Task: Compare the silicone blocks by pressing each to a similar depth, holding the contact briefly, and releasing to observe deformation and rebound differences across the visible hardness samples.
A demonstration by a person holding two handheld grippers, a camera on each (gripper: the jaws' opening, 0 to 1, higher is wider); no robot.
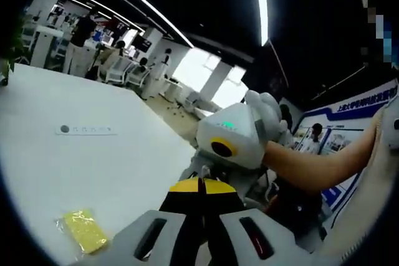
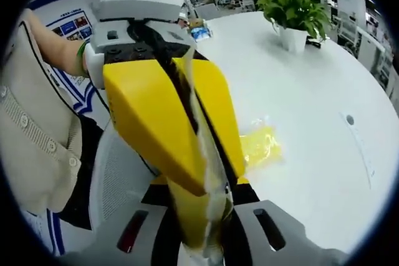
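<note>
L gripper (image 1: 199,185) jaws pressed together; in right gripper view, seen nose-on w/ a strip of clear film (image 2: 201,130) caught in the seam between its yellow pads, prob. a bag edge. R gripper (image 2: 198,232) sits right up against it. Film runs down toward its own jaws, but can't tell whether spread or closed, as the L gripper blocks the tips. Gloved hand (image 1: 265,107) holds the R unit. Task thing: one yellow silicone block (image 2: 259,144) lying flat in a crinkly clear wrapper on the white table (image 2: 312,91), well apart from both tools and touched by neither. Other hardness samples not made out. Potted plant (image 2: 296,14) far back on table, out of the way. Handling guess: block looks light and soft and should dent and spring back. Wrapper likely slick, so block may skate on the smooth top if pushed off-centre. Best to press straight down on the middle of the broad face w/ shut jaw tips, not pinch at edges. If lifting needed, grip across the short sides through the wrapper, gently. Pressing not yet begun.
</note>
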